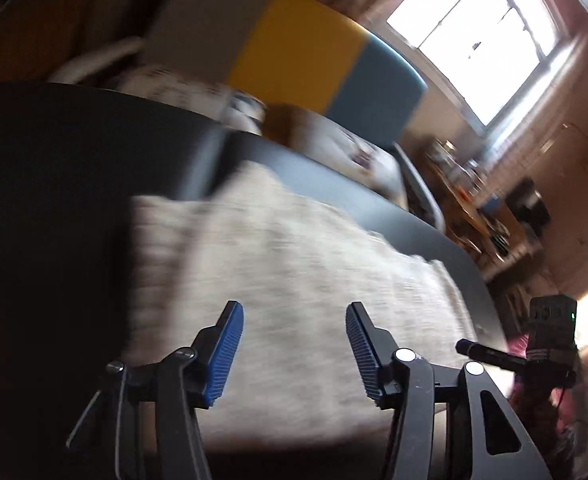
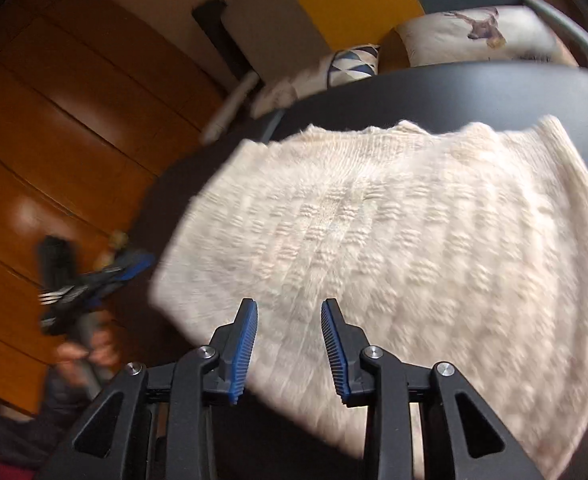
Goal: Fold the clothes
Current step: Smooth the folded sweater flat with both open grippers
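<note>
A cream knitted sweater [image 2: 394,232] lies folded flat on a dark round table [image 2: 494,88]. In the left wrist view the same sweater [image 1: 285,264] is blurred and spreads ahead of my left gripper [image 1: 294,310], which stands open above its near edge with nothing between the blue pads. My right gripper [image 2: 289,306] is open too, hovering over the sweater's near edge and holding nothing. The left gripper [image 2: 93,284] also shows at the left of the right wrist view, off the table, held by a hand [image 2: 89,356].
Beyond the table are patterned cushions [image 2: 474,34] on a seat and a grey, yellow and blue panel [image 1: 306,52]. A wooden wardrobe [image 2: 53,140] fills the left side. A bright window [image 1: 478,36] and cluttered shelves [image 1: 478,208] lie to the right.
</note>
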The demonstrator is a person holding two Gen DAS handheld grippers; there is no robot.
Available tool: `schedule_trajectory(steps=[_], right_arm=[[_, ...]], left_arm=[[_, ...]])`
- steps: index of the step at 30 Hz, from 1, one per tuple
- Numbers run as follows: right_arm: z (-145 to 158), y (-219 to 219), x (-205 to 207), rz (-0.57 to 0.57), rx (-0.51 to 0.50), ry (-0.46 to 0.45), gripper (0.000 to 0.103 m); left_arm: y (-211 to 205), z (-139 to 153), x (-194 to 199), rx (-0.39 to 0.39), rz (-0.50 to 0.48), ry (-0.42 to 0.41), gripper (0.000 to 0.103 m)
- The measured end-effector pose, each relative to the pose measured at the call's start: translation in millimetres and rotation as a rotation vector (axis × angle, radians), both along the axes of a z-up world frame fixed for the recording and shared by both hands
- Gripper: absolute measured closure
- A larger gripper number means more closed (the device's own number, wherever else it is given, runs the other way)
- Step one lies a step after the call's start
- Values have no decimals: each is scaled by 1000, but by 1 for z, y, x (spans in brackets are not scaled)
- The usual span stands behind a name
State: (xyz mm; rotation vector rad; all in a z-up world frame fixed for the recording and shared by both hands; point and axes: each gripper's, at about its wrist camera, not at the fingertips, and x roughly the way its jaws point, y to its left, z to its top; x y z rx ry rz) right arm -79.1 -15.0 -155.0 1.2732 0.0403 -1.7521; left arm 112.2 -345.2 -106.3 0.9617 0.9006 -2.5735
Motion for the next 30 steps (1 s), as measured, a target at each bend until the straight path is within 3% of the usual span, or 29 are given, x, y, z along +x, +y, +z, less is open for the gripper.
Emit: schedule_trajectory(steps=[3,5,13,18,21,23,25,30], right_arm=[[-12,-29,18,3,206,171,70],[-16,-38,28,3,255,225,70],[-26,-12,14,-87,197,18,60],[-31,12,1,-122,109,-98,60],[-30,15,2,-113,114,-74,60],[-30,7,1,-104,141,-56,60],[-29,-3,4,-86,176,-41,60],[-30,-12,18,-5,318,35,60]], left_arm=[[-23,-14,48,-10,22,5,40],[-31,-27,63,33,-5,32,40],[-17,-46,33,99,-224,90,40],[-8,-49,22,139,-325,77,44],[-8,-54,24,205,-362,50,57],[-9,-58,26,225,-365,25,79],[-9,-62,30,233,-357,12,91],[-4,-63,48,263,-340,0,97]])
